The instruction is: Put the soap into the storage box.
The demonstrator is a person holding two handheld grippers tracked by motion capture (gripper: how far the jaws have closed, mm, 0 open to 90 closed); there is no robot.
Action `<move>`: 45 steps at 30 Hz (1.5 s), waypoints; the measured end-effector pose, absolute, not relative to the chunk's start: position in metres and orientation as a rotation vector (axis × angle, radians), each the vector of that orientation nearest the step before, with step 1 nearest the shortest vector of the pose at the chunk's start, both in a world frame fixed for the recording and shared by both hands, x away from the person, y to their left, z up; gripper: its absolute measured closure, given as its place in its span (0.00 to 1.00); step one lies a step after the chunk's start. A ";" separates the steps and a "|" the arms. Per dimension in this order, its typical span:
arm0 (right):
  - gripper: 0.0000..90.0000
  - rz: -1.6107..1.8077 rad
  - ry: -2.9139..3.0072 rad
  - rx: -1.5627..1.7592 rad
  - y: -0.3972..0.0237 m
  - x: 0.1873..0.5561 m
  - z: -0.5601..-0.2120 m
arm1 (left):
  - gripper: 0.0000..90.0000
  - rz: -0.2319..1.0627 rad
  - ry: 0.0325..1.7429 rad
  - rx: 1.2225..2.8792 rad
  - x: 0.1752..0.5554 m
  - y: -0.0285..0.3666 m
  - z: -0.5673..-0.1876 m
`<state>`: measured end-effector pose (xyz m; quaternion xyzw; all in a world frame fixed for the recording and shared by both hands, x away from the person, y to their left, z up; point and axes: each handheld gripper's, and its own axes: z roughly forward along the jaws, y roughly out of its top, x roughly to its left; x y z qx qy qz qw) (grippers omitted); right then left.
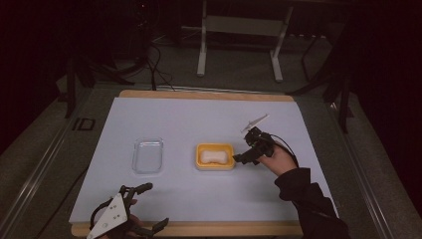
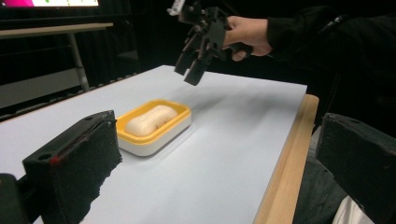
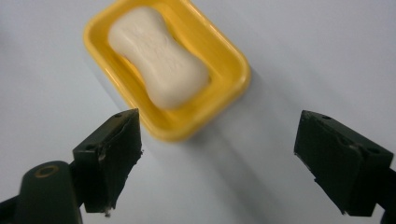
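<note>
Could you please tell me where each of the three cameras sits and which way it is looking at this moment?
High view: above the person's side, looking forward and down on the table; both hands show, with the left gripper and right gripper.
Left gripper view: low at the near edge, looking across at the soap dish; its own jaws stand apart.
Right gripper view: above, looking down on the soap; its own jaws stand apart.
Shared: all three show the yellow dish holding the soap.

Dim high view, dark vignetted surroundings; brighter close views, slightly blurred soap (image 3: pixel 158 57), soft shadows
</note>
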<state>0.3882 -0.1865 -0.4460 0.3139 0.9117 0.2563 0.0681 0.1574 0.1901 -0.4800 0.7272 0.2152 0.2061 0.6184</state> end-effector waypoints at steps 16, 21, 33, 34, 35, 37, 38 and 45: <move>0.15 0.768 2.598 1.084 -0.216 0.356 -0.461 | 0.00 0.477 0.499 1.682 0.158 0.190 -0.480; 0.15 0.761 2.539 1.154 -0.225 0.346 -0.466 | 0.00 0.478 0.500 1.682 0.158 0.190 -0.480; 0.15 0.823 2.453 1.241 -0.244 0.317 -0.473 | 0.00 0.480 0.501 1.689 0.158 0.189 -0.481; 0.14 0.821 2.452 1.241 -0.245 0.315 -0.474 | 0.00 0.480 0.502 1.689 0.158 0.189 -0.481; 0.14 0.817 2.436 1.237 -0.245 0.313 -0.475 | 0.00 0.480 0.502 1.690 0.158 0.189 -0.481; 0.14 0.811 2.426 1.229 -0.246 0.309 -0.476 | 0.00 0.480 0.501 1.690 0.158 0.189 -0.481; 0.14 0.808 2.432 1.228 -0.246 0.307 -0.477 | 0.00 0.480 0.502 1.690 0.158 0.189 -0.481; 0.14 0.795 2.391 1.239 -0.251 0.297 -0.483 | 0.00 0.478 0.501 1.692 0.157 0.189 -0.481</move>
